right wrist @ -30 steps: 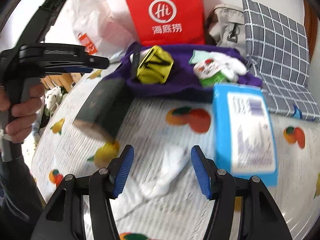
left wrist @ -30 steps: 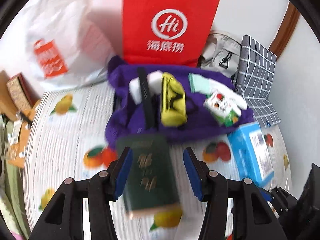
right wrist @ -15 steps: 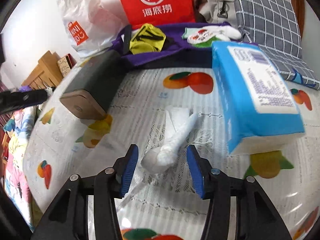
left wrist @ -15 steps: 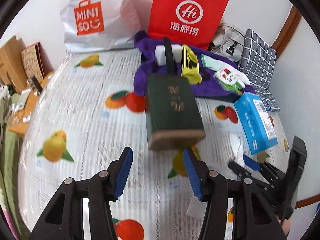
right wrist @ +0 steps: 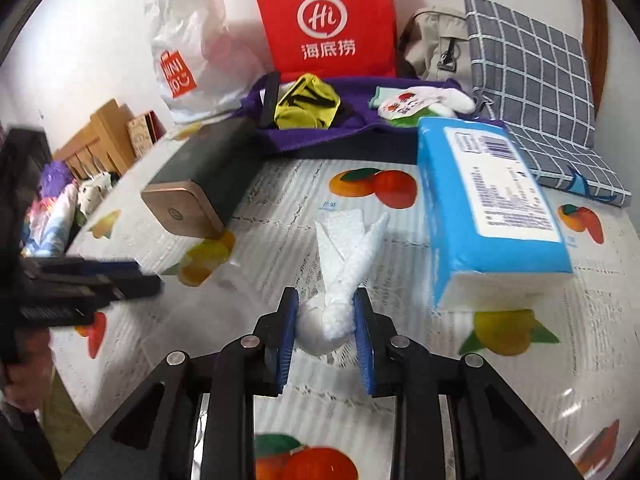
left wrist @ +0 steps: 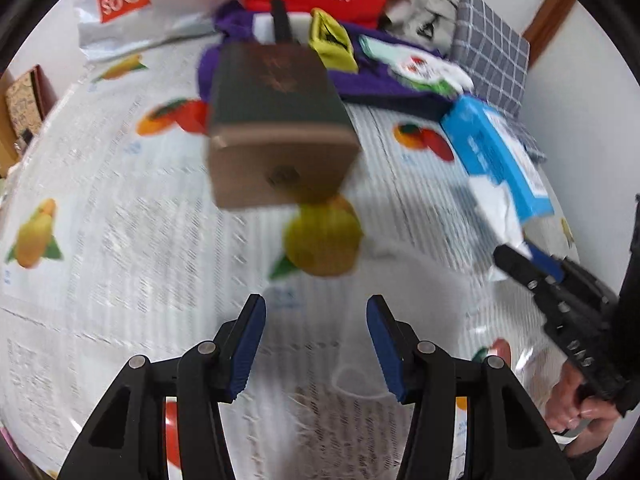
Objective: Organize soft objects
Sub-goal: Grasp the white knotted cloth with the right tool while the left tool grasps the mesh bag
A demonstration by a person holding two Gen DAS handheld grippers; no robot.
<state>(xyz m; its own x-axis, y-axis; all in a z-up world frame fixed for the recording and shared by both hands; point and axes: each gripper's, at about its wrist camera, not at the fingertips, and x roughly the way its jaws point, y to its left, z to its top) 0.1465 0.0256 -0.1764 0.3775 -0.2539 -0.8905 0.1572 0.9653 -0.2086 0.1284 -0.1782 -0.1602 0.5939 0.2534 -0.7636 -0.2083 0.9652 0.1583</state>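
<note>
A white tissue twist (right wrist: 348, 248) lies on the fruit-print tablecloth (right wrist: 280, 208). My right gripper (right wrist: 325, 312) is closing on its rounded near end, and both blue pads touch it. In the left wrist view the tissue (left wrist: 500, 216) shows at the right gripper (left wrist: 516, 260). My left gripper (left wrist: 316, 320) hangs open over bare cloth with nothing between its fingers. A dark green box (left wrist: 272, 92) with a tan end lies just ahead of it. On a purple cloth (right wrist: 320, 136) at the back lie a yellow pouch (right wrist: 308, 108) and white printed socks (right wrist: 416, 104).
A blue tissue pack (right wrist: 488, 196) lies right of the twist. A red paper bag (right wrist: 328, 20), a white plastic bag (right wrist: 188, 48), a beige backpack (right wrist: 436, 44) and a grey checked cushion (right wrist: 532, 80) line the wall. A person's hand (left wrist: 576, 400) holds the right gripper.
The left gripper has drawn back and down from the dark green box, which now lies on the table. The right gripper has moved onto the white twist and its jaws have narrowed around it.
</note>
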